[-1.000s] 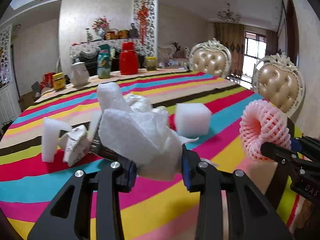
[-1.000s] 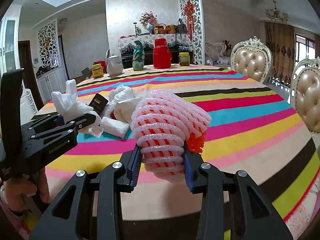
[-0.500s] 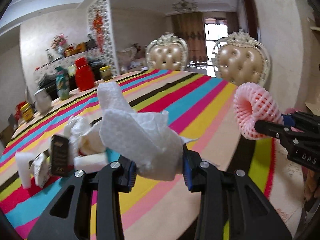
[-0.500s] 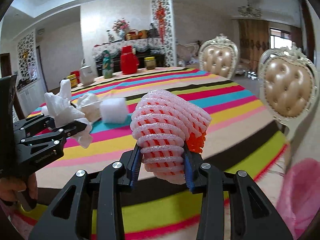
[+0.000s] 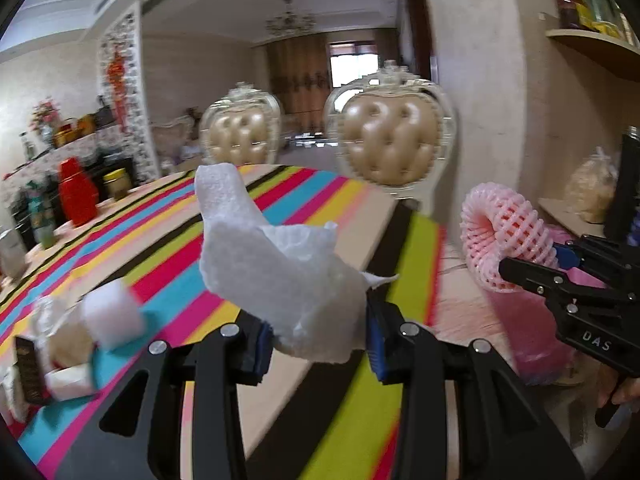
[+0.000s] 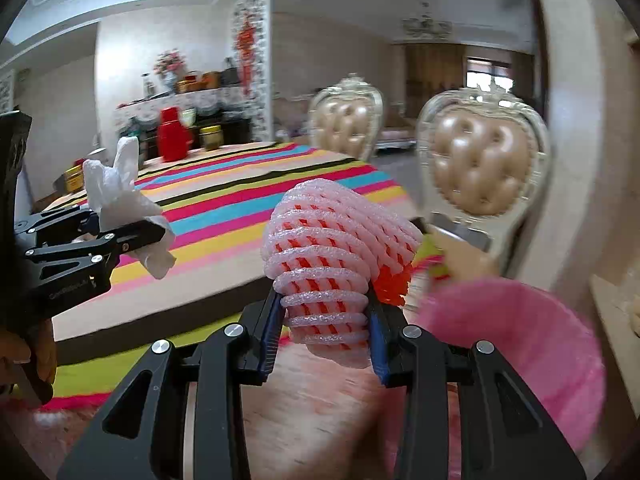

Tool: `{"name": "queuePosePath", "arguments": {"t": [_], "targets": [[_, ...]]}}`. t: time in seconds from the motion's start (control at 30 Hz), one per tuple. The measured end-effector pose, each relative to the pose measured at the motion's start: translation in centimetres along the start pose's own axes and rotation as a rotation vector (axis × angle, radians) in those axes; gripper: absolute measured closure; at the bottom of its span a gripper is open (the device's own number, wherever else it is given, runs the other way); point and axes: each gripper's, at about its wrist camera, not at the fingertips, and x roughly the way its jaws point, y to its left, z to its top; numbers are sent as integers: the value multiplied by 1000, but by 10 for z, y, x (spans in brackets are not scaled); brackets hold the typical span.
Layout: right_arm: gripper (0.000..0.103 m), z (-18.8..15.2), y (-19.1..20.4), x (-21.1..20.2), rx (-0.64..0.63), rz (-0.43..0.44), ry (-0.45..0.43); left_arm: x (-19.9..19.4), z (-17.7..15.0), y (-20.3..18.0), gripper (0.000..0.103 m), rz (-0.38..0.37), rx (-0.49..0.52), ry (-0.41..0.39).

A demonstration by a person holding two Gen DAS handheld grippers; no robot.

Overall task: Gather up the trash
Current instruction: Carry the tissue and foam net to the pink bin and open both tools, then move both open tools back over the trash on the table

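Note:
My left gripper [image 5: 320, 340] is shut on a crumpled white tissue [image 5: 280, 272], held over the edge of the striped table [image 5: 168, 264]. My right gripper [image 6: 324, 336] is shut on a pink foam fruit net [image 6: 332, 256] with an orange net tucked behind it. From the left wrist camera the foam net [image 5: 500, 236] and right gripper [image 5: 532, 272] show at the right; from the right wrist camera the tissue [image 6: 120, 192] and left gripper [image 6: 120, 236] show at the left. A pink bin [image 6: 532, 344] sits low at the right, just beyond the foam net.
More trash stays on the table at the left: a white foam block [image 5: 112, 316], crumpled paper and a dark wrapper [image 5: 28, 368]. Two padded gold chairs [image 5: 392, 148] stand at the table's far side. A wall and shelf [image 5: 592, 44] rise at the right.
Both grippers have swung right, off the middle of the table toward its edge, each keeping its load. The chairs, wall and pink bin have come into view; the table trash slid left.

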Motion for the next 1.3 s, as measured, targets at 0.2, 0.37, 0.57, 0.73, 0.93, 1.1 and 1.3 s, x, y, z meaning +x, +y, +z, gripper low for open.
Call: {"name": "queuePosePath", "arguments": {"t": [0.2, 0.37, 0.57, 0.73, 0.93, 1.1, 1.3], "targets": [[66, -15, -60, -18, 63, -147, -2, 21, 18, -63, 65, -153, 48, -22], [66, -28, -105, -25, 127, -239, 14, 43, 29, -112, 65, -256, 88, -4], [66, -41, -144, -25, 163, -290, 42, 72, 35, -155, 64, -347, 127, 46], [64, -50, -158, -26, 191, -285, 58, 91, 41, -188, 62, -393, 176, 63], [41, -54, -158, -13, 132, -253, 125, 101, 44, -208, 15, -420, 202, 39], [34, -57, -154, -17, 125, -268, 129, 95, 42, -179, 9, -313, 194, 17], [32, -44, -137, -23, 104, -258, 96, 78, 32, -105, 5, -124, 140, 30]]}}
